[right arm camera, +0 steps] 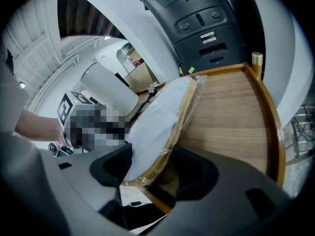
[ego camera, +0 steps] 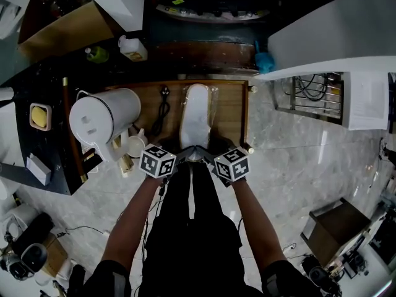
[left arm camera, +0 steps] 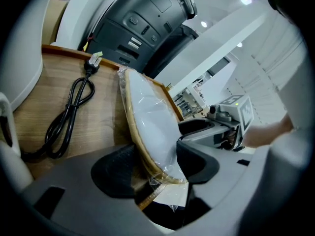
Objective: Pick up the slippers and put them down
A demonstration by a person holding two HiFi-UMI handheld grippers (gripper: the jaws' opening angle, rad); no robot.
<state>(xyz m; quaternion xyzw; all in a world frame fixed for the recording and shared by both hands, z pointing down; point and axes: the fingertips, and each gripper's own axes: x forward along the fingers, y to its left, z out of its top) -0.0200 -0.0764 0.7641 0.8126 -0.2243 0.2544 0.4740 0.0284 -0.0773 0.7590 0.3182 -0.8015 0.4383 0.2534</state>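
Note:
The slippers (ego camera: 197, 119) are a white pair with tan soles, wrapped in clear plastic. They lie lengthwise on the wooden table (ego camera: 230, 113), heel end toward me. Both grippers meet at that near end. My left gripper (ego camera: 185, 157) holds it from the left, and in the left gripper view its jaws (left arm camera: 157, 166) are closed on the slippers (left arm camera: 150, 124), one pad on the sole and one on the white top. My right gripper (ego camera: 208, 158) holds it from the right, its jaws (right arm camera: 155, 171) clamped on the slippers (right arm camera: 160, 119) the same way. The heel tip is hidden between the pads.
A black power cable (ego camera: 162, 110) lies on the table left of the slippers. A white jug (ego camera: 105, 119) and small cups stand further left. Raised wooden rims (right arm camera: 268, 117) edge the table. A dark machine (left arm camera: 142, 18) stands behind it, and marble floor lies to the right.

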